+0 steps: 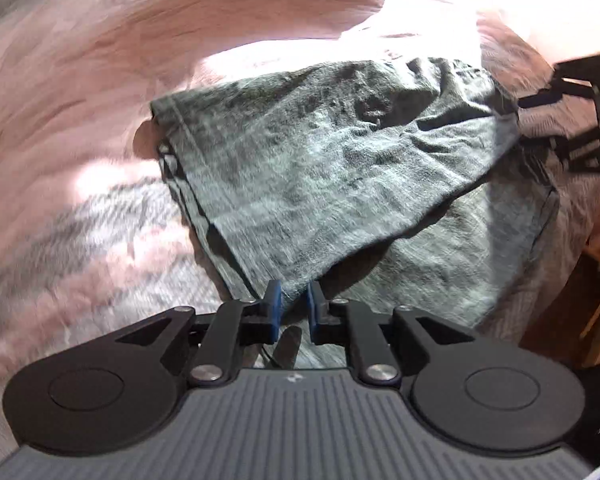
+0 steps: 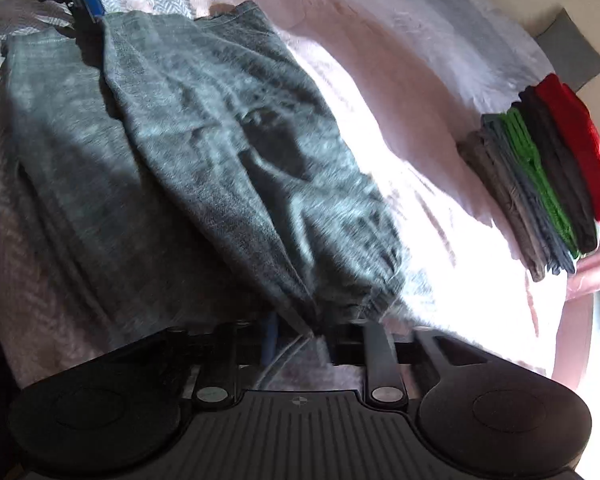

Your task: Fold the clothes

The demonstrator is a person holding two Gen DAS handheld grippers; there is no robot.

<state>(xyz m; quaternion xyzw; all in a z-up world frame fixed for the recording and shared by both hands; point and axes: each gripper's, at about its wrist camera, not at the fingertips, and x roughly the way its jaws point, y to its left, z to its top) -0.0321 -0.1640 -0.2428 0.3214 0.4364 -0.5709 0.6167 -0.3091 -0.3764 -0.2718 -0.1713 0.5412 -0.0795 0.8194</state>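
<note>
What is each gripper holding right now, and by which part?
Left gripper: pinching a corner of the folded-over layer of the grey knit garment. Right gripper: jaws apart around the gathered hem end; the blur hides whether it grips.

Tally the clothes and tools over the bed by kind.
Loose grey garment: 1
Stack of folded clothes: 1
Grippers: 2 (left gripper, right gripper)
Total: 4

Pink bedspread [image 2: 400, 92]: grey garment [image 2: 220, 152], folded stack [image 2: 540, 184]
</note>
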